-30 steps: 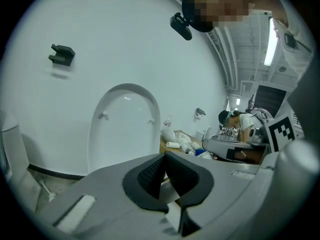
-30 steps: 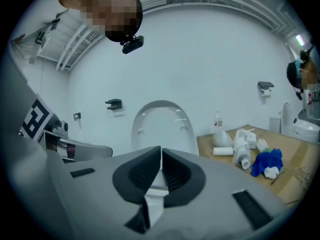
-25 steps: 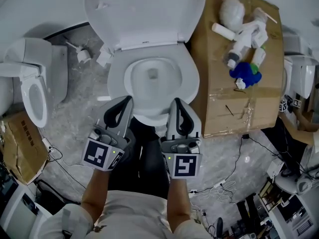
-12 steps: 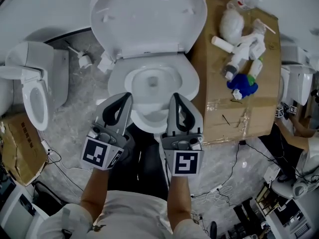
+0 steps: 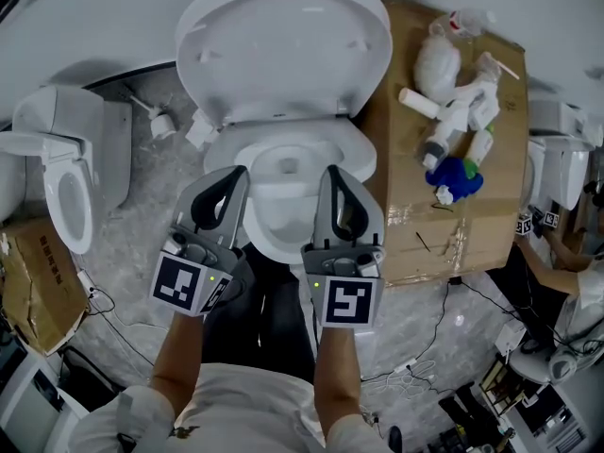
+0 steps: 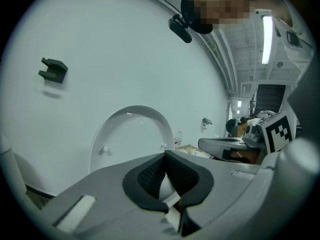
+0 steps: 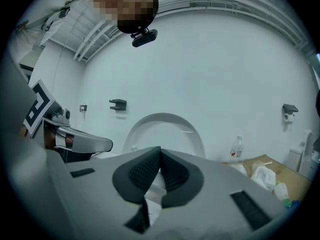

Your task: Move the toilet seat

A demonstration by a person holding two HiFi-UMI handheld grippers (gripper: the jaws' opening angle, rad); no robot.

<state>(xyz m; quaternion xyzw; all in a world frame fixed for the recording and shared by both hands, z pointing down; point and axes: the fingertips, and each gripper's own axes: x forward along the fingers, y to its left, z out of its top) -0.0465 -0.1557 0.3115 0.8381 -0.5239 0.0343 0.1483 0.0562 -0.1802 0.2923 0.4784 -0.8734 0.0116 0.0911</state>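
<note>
Pressed together and empty, the grey left gripper (image 5: 234,179) and grey right gripper (image 5: 334,179) are hovering over the white ceramic toilet bowl (image 5: 281,242), likely aiming for its raised white oval seat (image 5: 283,45).

Left hand-held gripper (image 5: 243,172), right hand-held gripper (image 5: 332,171): two. Toilets (image 5: 357,151): two clear. Cardboard boxes (image 5: 415,226): two.
</note>
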